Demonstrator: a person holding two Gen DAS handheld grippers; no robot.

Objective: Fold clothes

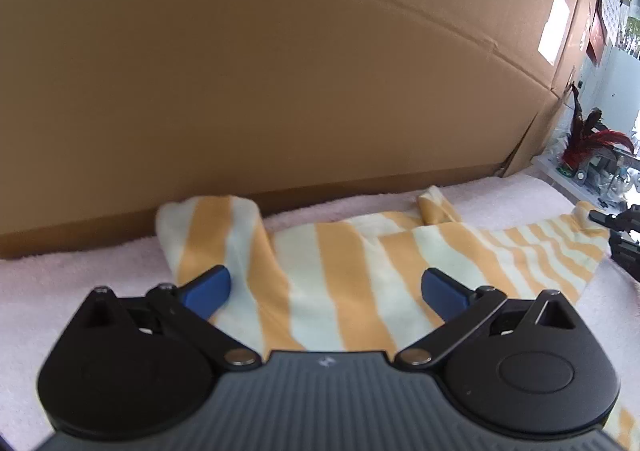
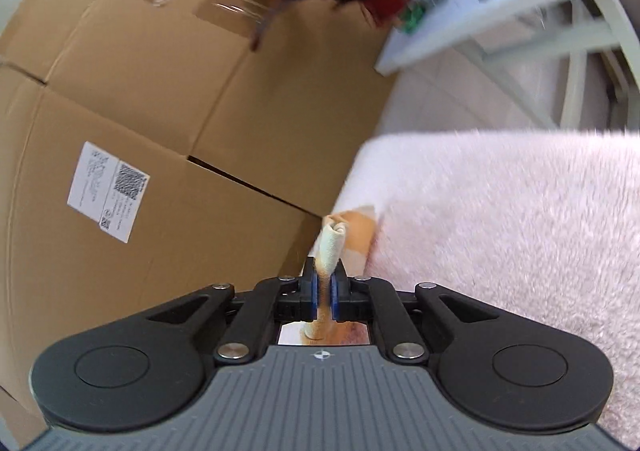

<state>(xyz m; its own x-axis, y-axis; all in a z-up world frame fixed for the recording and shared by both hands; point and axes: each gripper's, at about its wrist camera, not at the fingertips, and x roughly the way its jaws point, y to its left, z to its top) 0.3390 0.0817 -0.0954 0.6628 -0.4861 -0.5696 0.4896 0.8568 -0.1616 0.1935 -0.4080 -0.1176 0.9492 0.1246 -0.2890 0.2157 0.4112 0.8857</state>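
Note:
An orange-and-cream striped garment (image 1: 344,271) lies spread on a pink fuzzy blanket (image 1: 80,291) in the left wrist view, one sleeve folded over at the left. My left gripper (image 1: 326,287) is open just above the garment, blue pads wide apart, holding nothing. My right gripper (image 2: 323,293) is shut on a bunched cream edge of the same garment (image 2: 332,241), lifted above the blanket (image 2: 520,235). The right gripper also shows at the far right of the left wrist view (image 1: 622,235), at the garment's far corner.
A large cardboard box (image 1: 280,71) stands right behind the blanket as a wall; in the right wrist view the box (image 2: 140,131) carries a white label (image 2: 108,197). A white shelf (image 2: 500,3) with red feathers (image 1: 596,139) and clutter is at the right.

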